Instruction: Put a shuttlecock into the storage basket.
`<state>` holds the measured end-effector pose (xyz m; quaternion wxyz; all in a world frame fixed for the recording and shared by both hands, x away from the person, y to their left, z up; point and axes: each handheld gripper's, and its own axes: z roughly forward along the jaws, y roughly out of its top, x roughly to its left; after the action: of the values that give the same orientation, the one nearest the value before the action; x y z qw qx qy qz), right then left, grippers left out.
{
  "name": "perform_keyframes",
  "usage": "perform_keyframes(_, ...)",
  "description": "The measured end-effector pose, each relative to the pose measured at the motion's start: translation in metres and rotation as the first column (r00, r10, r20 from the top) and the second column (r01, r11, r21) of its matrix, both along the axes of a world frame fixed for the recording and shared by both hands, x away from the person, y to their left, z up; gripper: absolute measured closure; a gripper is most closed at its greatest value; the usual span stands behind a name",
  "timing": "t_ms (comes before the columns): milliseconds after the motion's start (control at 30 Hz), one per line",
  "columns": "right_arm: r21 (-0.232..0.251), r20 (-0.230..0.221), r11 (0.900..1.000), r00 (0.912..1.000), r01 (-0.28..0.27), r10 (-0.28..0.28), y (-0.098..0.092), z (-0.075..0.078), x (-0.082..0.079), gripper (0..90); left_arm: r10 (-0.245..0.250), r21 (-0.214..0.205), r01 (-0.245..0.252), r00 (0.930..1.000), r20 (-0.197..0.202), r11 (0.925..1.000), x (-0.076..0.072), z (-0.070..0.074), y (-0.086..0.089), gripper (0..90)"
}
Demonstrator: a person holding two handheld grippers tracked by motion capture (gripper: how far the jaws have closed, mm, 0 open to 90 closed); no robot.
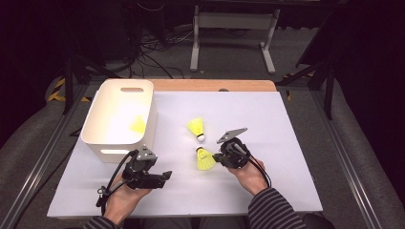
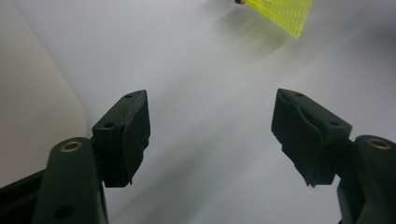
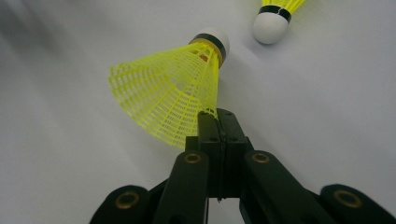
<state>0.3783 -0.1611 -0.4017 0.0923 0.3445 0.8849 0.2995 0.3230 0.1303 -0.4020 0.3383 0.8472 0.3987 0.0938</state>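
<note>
Inside white bin (image 1: 102,138): third shuttlecock (image 1: 138,125)

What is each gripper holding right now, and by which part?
The right gripper is shut on the rim of the near yellow shuttlecock's mesh skirt, pinching its edge. The left gripper holds nothing; its jaws stand open over the table.

White bin (image 1: 119,119), on table's (image 1: 267,191) left side; beyond the far edge, grey frame legs (image 1: 234,28) and floor cables (image 1: 153,52).

Your bench (image 1: 267,181) carries a white sheet. On it sit a white bin (image 1: 114,152) at left and two yellow shuttlecocks (image 1: 197,127) mid-sheet.
</note>
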Motion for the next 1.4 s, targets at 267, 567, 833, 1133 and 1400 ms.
perform_keyframes(267, -0.003, 0.002, 1.0, 1.0, -0.003, 0.003, 0.005, 0.0, 0.0, 90.0, -0.027, -0.004, 0.027, 0.9994, -0.021, 0.9996, 0.006, 0.0, -0.015, 29.2)
perform_keyframes(567, -0.001, 0.006, 1.0, 1.0, -0.005, 0.005, 0.009, 0.0, 0.0, 90.0, -0.044, -0.009, 0.043, 0.9985, -0.033, 0.999, 0.012, 0.001, -0.028, 29.4)
perform_keyframes(833, -0.001, 0.008, 0.9999, 0.9999, -0.012, 0.012, 0.014, 0.001, 0.0, 90.0, -0.06, -0.006, 0.06, 0.9978, -0.028, 0.9982, 0.015, 0.002, -0.039, 29.2)
perform_keyframes(1133, -0.005, 0.006, 0.9998, 0.9998, -0.02, 0.02, 0.021, 0.001, 0.0, 90.0, -0.071, -0.006, 0.071, 0.9969, -0.035, 0.9975, 0.017, 0.001, -0.047, 29.0)
perform_keyframes(1400, -0.002, 0.012, 0.9994, 0.9994, -0.033, 0.033, 0.029, 0.002, -0.001, 90.0, -0.069, 0.011, 0.07, 0.9967, -0.042, 0.9975, 0.021, 0.0, -0.055, 31.5)
